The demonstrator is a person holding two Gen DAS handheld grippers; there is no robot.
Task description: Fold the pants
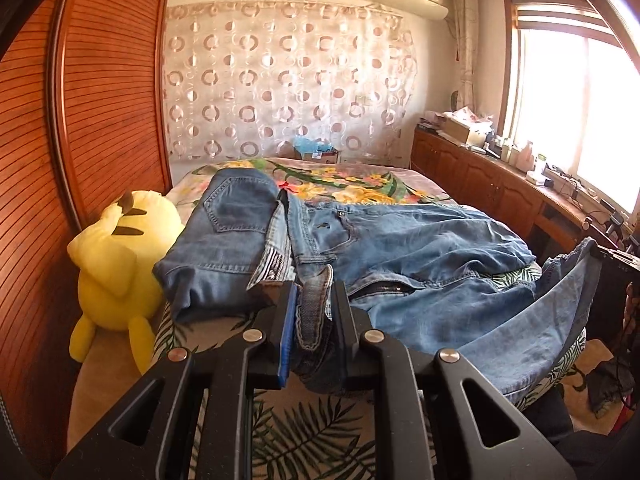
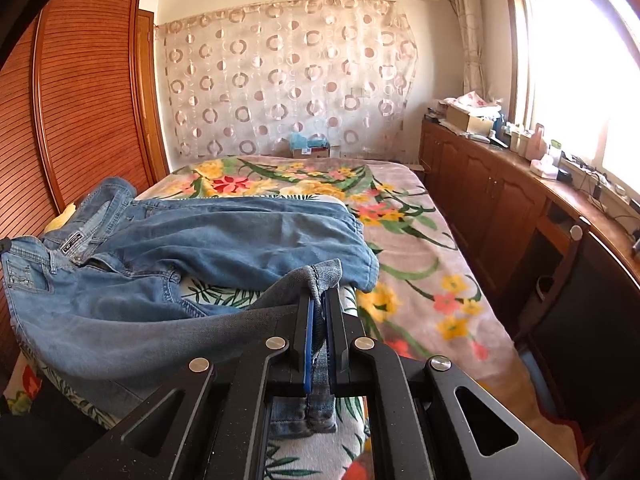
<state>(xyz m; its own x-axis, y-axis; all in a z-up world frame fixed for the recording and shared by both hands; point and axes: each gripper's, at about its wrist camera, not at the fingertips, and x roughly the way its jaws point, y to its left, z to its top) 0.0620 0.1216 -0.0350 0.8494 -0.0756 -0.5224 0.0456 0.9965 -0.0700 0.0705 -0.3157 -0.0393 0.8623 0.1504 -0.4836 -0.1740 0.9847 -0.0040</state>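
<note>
The left gripper (image 1: 314, 300) was pressed together on the waistband of the jeans (image 1: 400, 248), and the right gripper (image 2: 319, 312) pinched a leg hem of the same jeans (image 2: 224, 240). The jeans lay crumpled across the near part of the bed (image 2: 420, 248). The held cloth hid the pads partly. A yellow plush toy (image 1: 116, 256) sat at the left, beside the wooden wardrobe (image 1: 100, 100). A cabinet (image 2: 500, 200) stood at the right.
</note>
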